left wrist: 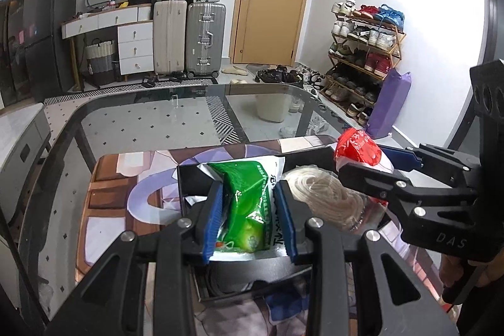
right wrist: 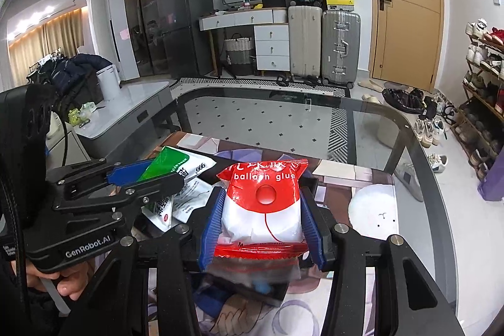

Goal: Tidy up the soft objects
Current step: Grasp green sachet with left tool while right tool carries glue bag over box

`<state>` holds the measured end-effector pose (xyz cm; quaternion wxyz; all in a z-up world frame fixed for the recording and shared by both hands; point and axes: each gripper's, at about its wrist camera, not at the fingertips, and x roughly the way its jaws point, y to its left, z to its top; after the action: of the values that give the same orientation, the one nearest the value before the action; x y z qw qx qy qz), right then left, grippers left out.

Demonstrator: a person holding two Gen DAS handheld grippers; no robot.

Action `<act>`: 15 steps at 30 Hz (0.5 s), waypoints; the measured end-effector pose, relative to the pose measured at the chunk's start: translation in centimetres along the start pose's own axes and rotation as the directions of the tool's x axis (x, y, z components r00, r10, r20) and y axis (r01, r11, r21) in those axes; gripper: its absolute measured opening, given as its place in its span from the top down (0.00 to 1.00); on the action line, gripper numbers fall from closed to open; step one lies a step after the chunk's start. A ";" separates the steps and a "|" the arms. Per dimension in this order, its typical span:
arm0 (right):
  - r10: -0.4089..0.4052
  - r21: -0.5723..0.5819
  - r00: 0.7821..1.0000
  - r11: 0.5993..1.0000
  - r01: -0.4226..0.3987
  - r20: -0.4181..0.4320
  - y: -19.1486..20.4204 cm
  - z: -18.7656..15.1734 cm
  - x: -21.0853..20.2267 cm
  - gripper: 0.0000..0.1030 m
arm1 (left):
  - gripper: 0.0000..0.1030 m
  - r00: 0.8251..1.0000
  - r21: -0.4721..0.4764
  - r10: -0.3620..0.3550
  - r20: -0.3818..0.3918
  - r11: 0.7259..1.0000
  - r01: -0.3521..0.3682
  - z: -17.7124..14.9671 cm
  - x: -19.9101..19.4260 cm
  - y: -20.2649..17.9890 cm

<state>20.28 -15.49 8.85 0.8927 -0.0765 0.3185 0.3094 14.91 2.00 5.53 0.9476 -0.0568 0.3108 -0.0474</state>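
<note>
The left gripper clamps a green-and-white packet; the right gripper grips a red-and-white balloon glue packet. Both hang over a black box, seemingly holding a white cord coil.

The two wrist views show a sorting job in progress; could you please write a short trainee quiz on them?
1. Which packet does the left tool hold?
2. True or false: the right tool is empty.
3. What pale bundle lies in the black tray? A) coiled rope B) a sock

Key:
1. The green packet.
2. False; it grips the red-and-white packet.
3. A, the coiled rope.
</note>
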 end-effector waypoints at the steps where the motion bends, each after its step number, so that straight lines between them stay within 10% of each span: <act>1: -0.001 0.000 1.000 1.000 0.001 -0.003 -0.2 0.1 0.3 0.54 | 0.69 1.000 0.001 0.003 -0.004 1.000 -0.003 0.0 0.3 -0.1; 15: -0.001 -0.041 0.998 0.999 -0.002 -0.058 -0.8 -0.3 4.2 0.54 | 0.69 0.998 0.039 0.046 -0.048 0.998 -0.045 -1.0 2.9 -0.4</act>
<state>23.17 -14.15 6.01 0.8812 -0.1038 0.3380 0.3138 16.60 1.13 3.05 0.9414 -0.0304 0.3343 -0.0331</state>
